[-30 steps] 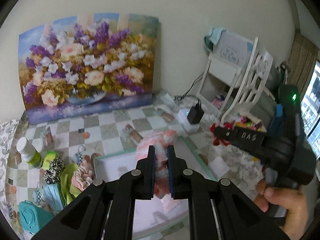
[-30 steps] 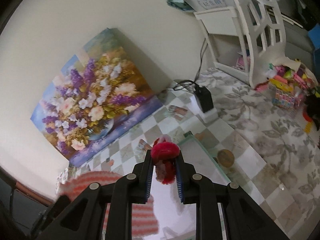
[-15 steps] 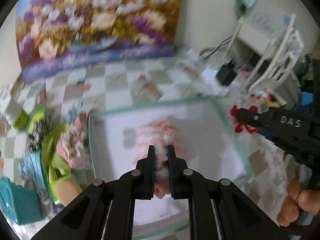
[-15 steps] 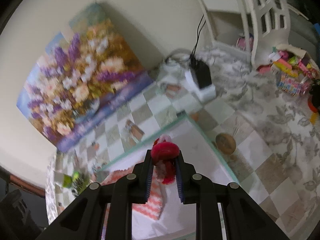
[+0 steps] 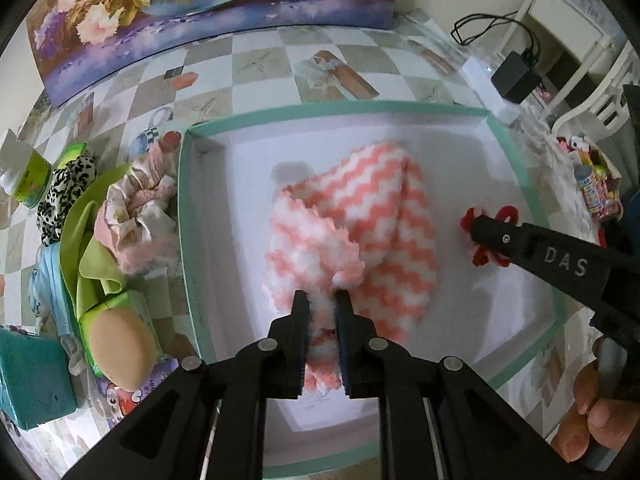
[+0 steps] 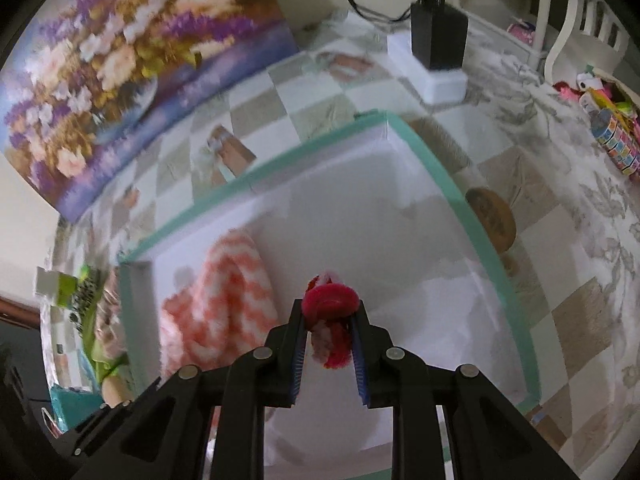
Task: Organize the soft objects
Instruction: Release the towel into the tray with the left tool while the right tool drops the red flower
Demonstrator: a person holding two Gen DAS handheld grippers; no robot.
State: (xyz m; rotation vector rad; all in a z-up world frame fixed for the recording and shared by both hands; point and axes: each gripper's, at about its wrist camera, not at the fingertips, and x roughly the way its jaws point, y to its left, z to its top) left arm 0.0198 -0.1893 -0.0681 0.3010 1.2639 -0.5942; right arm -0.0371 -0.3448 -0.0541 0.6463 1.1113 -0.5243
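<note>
Checkered tabletop carries a teal-rimmed box (image 5: pixel 188 240) at frame centre, where the left gripper (image 5: pixel 322 316) pinches a striped cloth (image 5: pixel 360 220) lying inside, and the right gripper (image 6: pixel 329 320) clamps a red pompom (image 6: pixel 330 300) above it.

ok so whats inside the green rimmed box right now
The pink-and-white striped cloth lies in the box, an edge pinched by the left gripper. What lies beneath the cloth is hidden.
</note>
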